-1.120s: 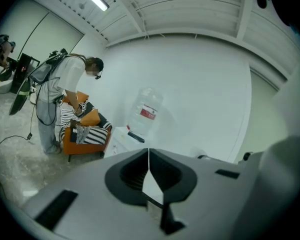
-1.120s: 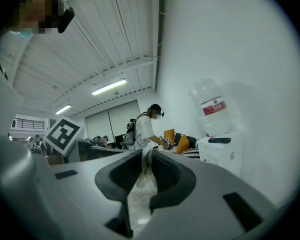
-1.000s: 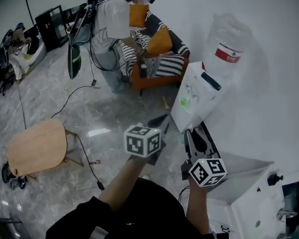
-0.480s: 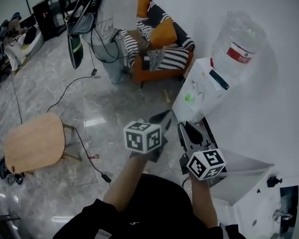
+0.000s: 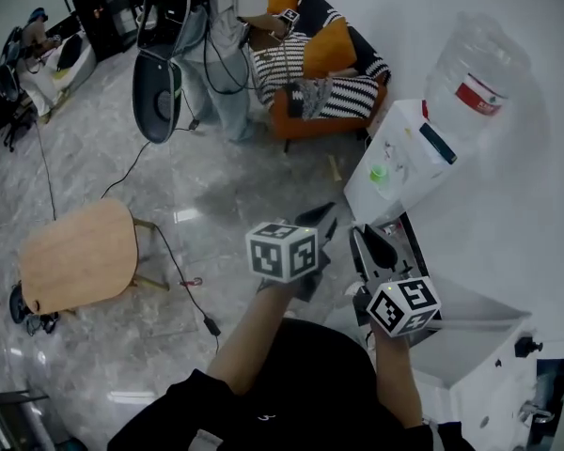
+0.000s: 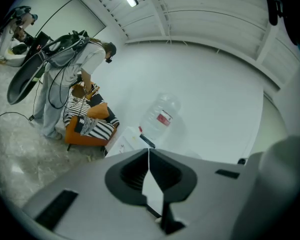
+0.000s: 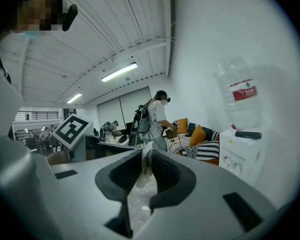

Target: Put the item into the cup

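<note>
- Right gripper [image 7: 147,152]: jaws closed on the item [image 7: 143,172]. No daylight shows between the pads and the item at the tips.
- Item: a thin, translucent, crinkled piece that looks like a wrapper or small film sachet. What it actually is cannot be determined. Its upper edge protrudes just above the jaw tips, and the rest hangs in the recess behind them.
- Left gripper [image 6: 149,154]: jaws brought fully together. The tips meet along a thin seam with nothing between them.
- Position: the head view shows both grippers held in the air in front of the person. They are near each other but apart, above the marble floor [image 5: 216,186]. Both point toward the water dispenser [image 5: 399,158], which carries an inverted bottle [image 5: 477,73].
- Cup: not identifiable in any view. A small green object [image 5: 379,172] sits on the dispenser front but is too small to classify.
- Handling, as judged:
  - The item is probably very light, soft and limp, with no useful stiffness.
  - Film of this kind may slip between smooth pads or cling to one pad on release.
  - It is unlikely to be fragile.
- Grip point, as judged:
  - The present pinch near one edge is suitable.
  - Direct the free end downward at the cup mouth.
  - Open the jaws only when the free end is inside the rim.
- Stage, as judged: the item is secured and the cup remains to be located.
- Surroundings: a second person [image 5: 216,26] stands by the orange sofa [image 5: 324,111], well apart from the grippers.
</note>
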`<state>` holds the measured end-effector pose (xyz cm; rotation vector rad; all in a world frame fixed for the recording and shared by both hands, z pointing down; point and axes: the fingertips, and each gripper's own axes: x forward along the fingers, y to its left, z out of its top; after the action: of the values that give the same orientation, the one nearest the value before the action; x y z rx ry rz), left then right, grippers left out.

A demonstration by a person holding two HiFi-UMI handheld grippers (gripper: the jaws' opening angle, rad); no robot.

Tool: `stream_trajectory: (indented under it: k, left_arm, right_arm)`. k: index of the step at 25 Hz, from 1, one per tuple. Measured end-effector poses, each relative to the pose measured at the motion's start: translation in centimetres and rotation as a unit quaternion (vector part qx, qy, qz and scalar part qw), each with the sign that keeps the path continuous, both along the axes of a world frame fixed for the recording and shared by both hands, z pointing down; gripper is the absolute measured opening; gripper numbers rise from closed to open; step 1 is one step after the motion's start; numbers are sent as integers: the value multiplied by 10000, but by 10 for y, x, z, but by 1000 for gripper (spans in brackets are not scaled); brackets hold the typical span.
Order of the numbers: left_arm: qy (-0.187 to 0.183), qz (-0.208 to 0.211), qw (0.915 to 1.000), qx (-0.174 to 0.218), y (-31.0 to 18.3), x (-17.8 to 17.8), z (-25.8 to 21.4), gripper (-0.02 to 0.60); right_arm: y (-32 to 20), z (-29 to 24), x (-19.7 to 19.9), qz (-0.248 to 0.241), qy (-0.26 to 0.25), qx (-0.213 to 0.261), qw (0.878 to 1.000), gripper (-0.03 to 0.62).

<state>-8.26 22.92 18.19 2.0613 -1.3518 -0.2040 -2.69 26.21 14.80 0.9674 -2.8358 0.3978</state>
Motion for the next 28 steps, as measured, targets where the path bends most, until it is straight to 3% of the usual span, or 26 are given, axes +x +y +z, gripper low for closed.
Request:
stream_trajectory:
  k: [15, 28]
  left_arm:
    - [54, -23, 10000, -77, -25, 7, 7, 14]
    - [164, -198, 9997, -46, -35, -9, 6, 14]
  right_arm:
    - [-11, 17, -5, -207, 22, -254, 9995, 67]
    - [-23, 20, -12, -264, -4, -278, 9993, 67]
